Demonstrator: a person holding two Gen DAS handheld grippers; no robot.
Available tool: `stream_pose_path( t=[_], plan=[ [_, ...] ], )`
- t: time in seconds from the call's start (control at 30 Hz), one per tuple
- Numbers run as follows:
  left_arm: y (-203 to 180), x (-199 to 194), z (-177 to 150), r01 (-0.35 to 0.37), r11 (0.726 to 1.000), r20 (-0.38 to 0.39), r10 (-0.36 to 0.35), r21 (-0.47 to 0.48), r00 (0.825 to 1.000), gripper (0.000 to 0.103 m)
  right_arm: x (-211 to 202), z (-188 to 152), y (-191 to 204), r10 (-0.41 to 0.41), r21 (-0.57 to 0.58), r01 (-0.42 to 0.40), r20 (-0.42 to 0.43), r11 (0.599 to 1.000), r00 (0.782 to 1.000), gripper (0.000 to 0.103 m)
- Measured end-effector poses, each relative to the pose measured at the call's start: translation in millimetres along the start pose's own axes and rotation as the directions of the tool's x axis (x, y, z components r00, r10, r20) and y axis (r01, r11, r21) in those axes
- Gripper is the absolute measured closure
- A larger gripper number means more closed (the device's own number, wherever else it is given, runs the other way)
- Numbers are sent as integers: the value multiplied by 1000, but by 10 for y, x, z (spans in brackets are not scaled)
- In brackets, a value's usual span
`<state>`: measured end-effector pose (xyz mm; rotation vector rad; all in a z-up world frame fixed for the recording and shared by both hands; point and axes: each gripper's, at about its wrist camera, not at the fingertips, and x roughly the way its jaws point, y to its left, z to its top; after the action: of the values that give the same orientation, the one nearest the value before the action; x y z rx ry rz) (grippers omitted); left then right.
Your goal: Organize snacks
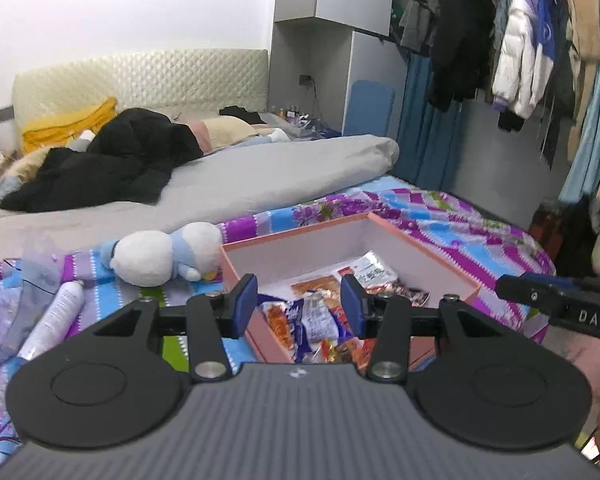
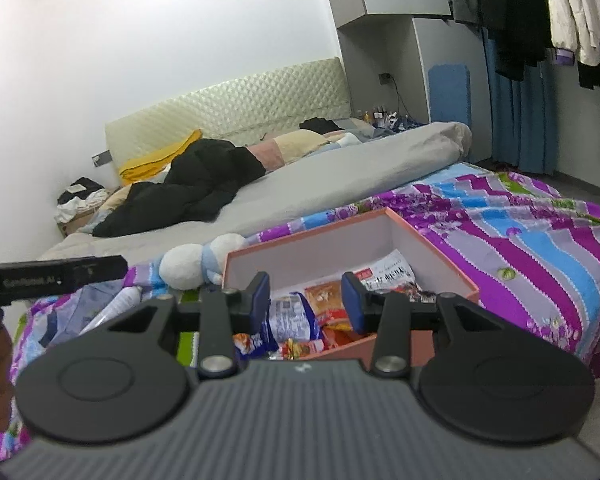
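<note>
Brimming pink box (image 1: pixel 420 258) of snack packets (image 1: pixel 316 316)

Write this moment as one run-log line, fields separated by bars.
stage: approach | left gripper: open, empty | right gripper: open, empty | snack packets: inside pink box | box: on bed

Glossy plastic snack packets (image 1: pixel 316 316) fill a matt cardboard box (image 1: pixel 428 256) on printed cloth (image 1: pixel 460 216).

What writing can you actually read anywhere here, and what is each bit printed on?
"DAS": white letters on the black right gripper, seen from the left wrist; the word seems cut off.
Pale lettering on the black left gripper, seen from the right wrist: too blurred to read.
Printing on the snack packets in the pink box: too small and blurred to read.
</note>
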<state>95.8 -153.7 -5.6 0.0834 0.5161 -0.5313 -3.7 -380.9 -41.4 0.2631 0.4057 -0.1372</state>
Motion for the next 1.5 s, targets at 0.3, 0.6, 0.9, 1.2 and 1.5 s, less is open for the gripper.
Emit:
stream_pose_path(
  t=[0.3, 0.6, 0.9, 1.2, 1.5],
  plan=[
    [10, -113, -276, -7, 999, -28, 6, -49, 1000, 51, -59, -233, 2, -14, 3, 14, -46, 1000, 999, 61],
    [163, -15, -416, -63, 993, -69, 56, -103, 996, 23, -4, -387, -38, -45, -8, 45, -73, 999, 996, 61],
    [227, -23, -389, -117, 988, -51, 112, -103, 992, 5, 15, -351, -63, -89, -23, 88, -25, 996, 996, 0],
    [211, -20, -387, -125, 987, -61, 119, -104, 991, 2, 23, -376, -61, -85, -24, 84, -44, 996, 995, 0],
    [184, -14, -394, -144, 984, -74, 136, -106, 988, 1, 13, -380, -54, -87, -25, 86, -47, 996, 995, 0]
  ],
)
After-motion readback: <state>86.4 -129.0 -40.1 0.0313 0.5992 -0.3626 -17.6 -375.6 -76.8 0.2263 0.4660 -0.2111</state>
